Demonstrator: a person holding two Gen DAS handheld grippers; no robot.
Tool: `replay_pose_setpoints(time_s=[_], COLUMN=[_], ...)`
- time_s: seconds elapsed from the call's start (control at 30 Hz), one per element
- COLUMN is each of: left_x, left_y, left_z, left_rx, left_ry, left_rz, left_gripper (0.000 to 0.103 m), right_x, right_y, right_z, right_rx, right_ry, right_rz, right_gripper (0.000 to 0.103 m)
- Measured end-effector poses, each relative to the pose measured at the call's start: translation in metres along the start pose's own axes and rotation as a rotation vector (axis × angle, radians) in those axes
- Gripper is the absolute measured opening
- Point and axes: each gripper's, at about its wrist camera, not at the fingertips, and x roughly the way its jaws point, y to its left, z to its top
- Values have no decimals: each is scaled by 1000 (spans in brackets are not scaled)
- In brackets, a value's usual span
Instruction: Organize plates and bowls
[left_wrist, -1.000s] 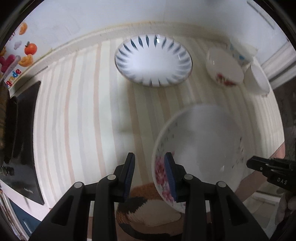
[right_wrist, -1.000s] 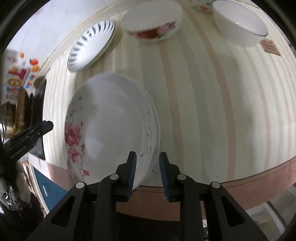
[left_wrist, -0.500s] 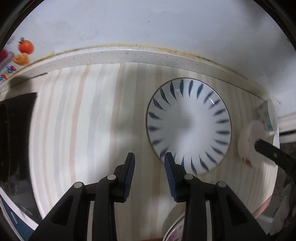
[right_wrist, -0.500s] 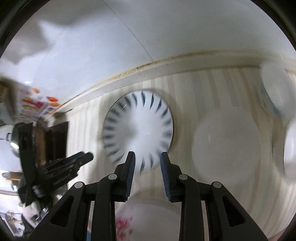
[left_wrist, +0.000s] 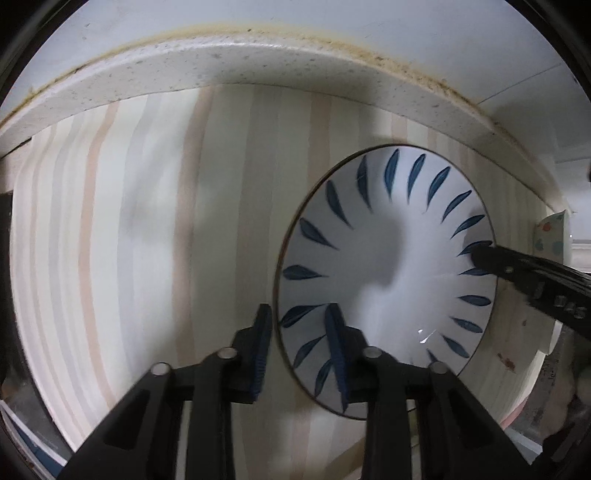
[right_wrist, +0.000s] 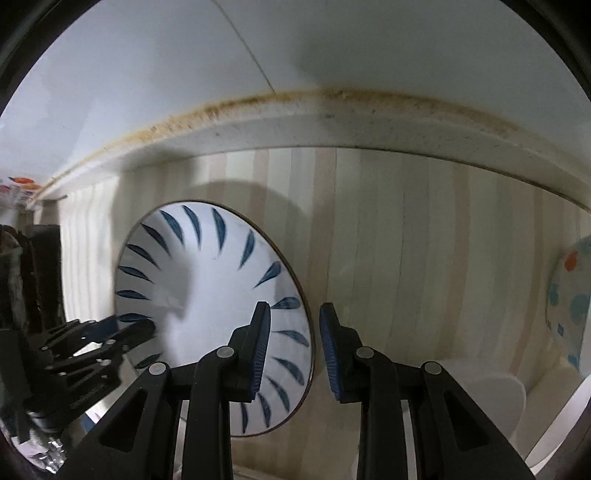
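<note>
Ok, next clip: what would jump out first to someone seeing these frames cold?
The white plate with blue leaf strokes, lying on the striped counter near the speckled back ledge. Then the two grippers flanking it: the left gripper straddles its left rim, the right gripper its right rim, jaws of both having just narrowed but not visibly clamped. A polka-dot dish peeks in far right.

Striped counter (left_wrist: 147, 240), speckled backsplash ledge (left_wrist: 221, 62), white wall (right_wrist: 332, 44)

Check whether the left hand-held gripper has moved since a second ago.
Yes. The left hand-held gripper moved toward the back ledge, from the floral bowl to straddle the blue-petalled white plate's rim, its jaws closing.
</note>
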Motion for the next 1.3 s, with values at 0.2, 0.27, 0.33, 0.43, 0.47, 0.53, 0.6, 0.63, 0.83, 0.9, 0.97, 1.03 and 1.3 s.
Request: replay_pose_setpoints(time_s=[0.2, 0.27, 0.33, 0.43, 0.47, 0.53, 0.6, 0.63, 0.83, 0.9, 0.97, 1.03, 1.3], left_x=[-2, -4, -6, -17, -19, -30, -42, -48, -81, -88, -96, -100, -83], left_y=[-4, -5, -12, -20, -23, -27, -30, -32, -43, -47, -47, -42, -50], left_z=[-9, -13, -15, -18, -15, -18, -24, -28, -65, -80, -93, -114, -179], left_rx=[15, 18, 19, 80, 85, 98, 114, 121, 170, 197, 216, 233, 316], left_ry=[-11, -13, -18, -66, -71, -90, -110, -119, -172, -187, -197, -200, -158], left_rz=[33, 42, 45, 29, 31, 33, 36, 36, 47, 61, 65, 57, 61], left_gripper=[22, 22, 22, 22, 22, 22, 22, 22, 22, 22, 22, 22, 22], right_x=[2, 1, -2, -12, -17, -28, -41, -49, -87, -96, -105, -107, -95], right_y=[-1, 1, 2, 6, 6, 7, 8, 7, 8, 11, 11, 16, -4], right_z=[0, -2, -4, -7, -9, -14, -22, -27, -69, -84, -105, -127, -215], right_rx=[-38, -46, -59, -69, -74, -79, -85, -87, -100, -97, -94, -86, -9], right_ry=[-8, -3, -7, -17, -24, -39, -56, -65, -108, -118, -126, -137, -108], right_rz=[-13, -14, -15, -9, -6, 1, 9, 15, 41, 47, 55, 56, 85], right_gripper=[17, 17, 17, 17, 17, 17, 17, 17, 17, 17, 17, 17, 17])
